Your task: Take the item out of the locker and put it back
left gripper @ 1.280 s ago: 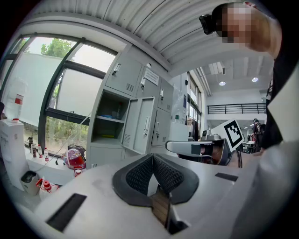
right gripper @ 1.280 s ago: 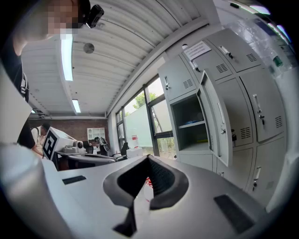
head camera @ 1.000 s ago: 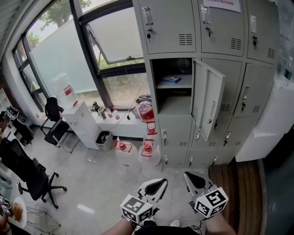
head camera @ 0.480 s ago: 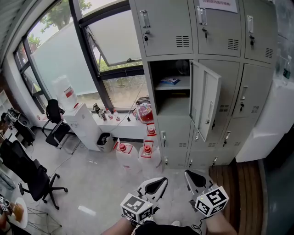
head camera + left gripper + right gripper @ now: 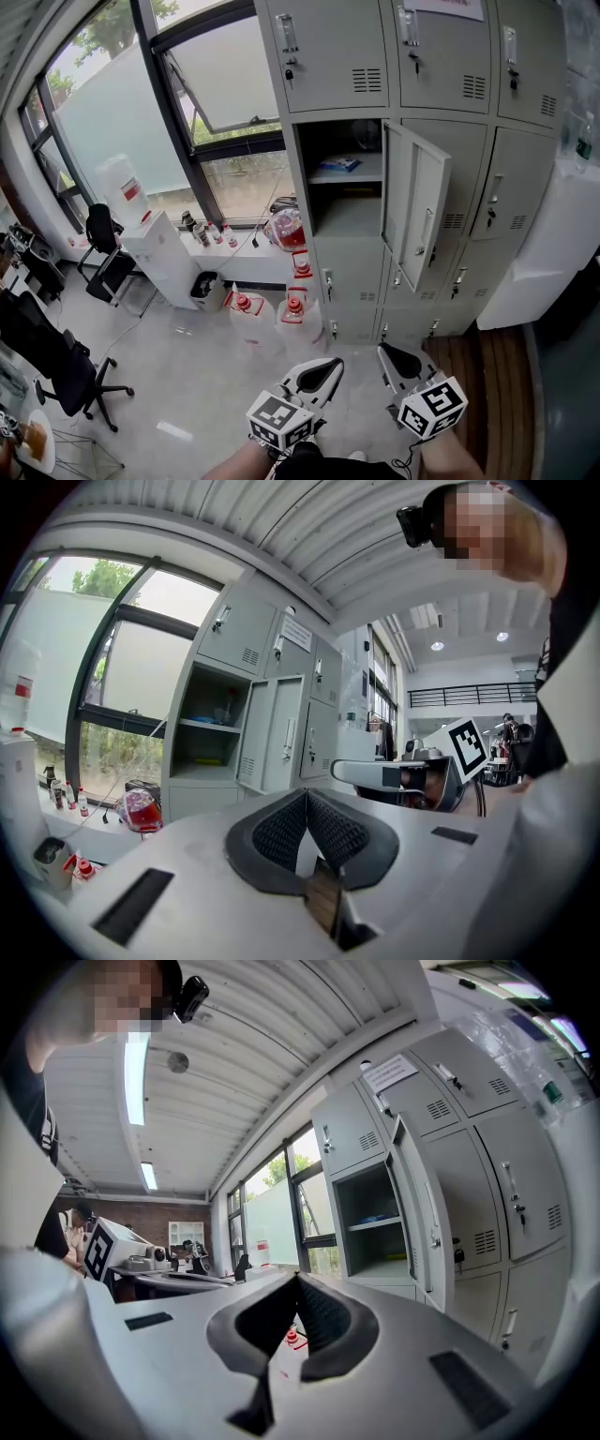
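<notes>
The grey locker bank fills the upper right of the head view. One compartment stands open, its door swung out to the right. A flat blue item lies on the shelf inside, and it also shows in the right gripper view as the blue item. My left gripper and right gripper are held low near my body, side by side, far below the locker. Both point toward it. The left gripper is shut and holds nothing. The right gripper is likewise shut and holds nothing.
Two water jugs with red caps stand on the floor by the locker base. A water dispenser stands at the window, with a red bag on the sill. Office chairs are at the left. A wooden floor strip lies at the right.
The head view has drifted slightly, so the lockers sit a little further left and higher in frame. Both grippers stay in the same low position, still shut.
</notes>
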Demonstrator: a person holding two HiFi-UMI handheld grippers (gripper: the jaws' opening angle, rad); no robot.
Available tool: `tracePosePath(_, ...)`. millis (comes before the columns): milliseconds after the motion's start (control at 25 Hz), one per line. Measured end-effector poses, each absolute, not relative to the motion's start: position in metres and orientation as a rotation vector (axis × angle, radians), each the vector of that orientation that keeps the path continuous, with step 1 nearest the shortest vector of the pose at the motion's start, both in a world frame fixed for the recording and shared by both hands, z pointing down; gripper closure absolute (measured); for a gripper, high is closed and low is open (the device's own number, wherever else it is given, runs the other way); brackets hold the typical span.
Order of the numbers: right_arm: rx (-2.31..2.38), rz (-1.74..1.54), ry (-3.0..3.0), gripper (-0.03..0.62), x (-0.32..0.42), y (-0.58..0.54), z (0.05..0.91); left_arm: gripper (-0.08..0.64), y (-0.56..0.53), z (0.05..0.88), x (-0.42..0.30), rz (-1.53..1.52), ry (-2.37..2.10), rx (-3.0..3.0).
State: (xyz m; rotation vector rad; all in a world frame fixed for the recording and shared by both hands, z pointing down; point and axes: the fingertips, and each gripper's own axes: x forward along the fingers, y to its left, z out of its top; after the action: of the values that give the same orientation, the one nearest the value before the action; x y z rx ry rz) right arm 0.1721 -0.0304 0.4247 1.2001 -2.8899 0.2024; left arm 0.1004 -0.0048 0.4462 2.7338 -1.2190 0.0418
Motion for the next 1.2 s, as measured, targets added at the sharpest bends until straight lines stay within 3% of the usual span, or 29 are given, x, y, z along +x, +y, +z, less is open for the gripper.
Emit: tracePosePath(1200, 1.302, -0.093, -2.64, 0.54, 0.085, -0.212, 0.391, 0.543, -0.152, 0.448, 0.006, 0.023, -1.065, 2.789)
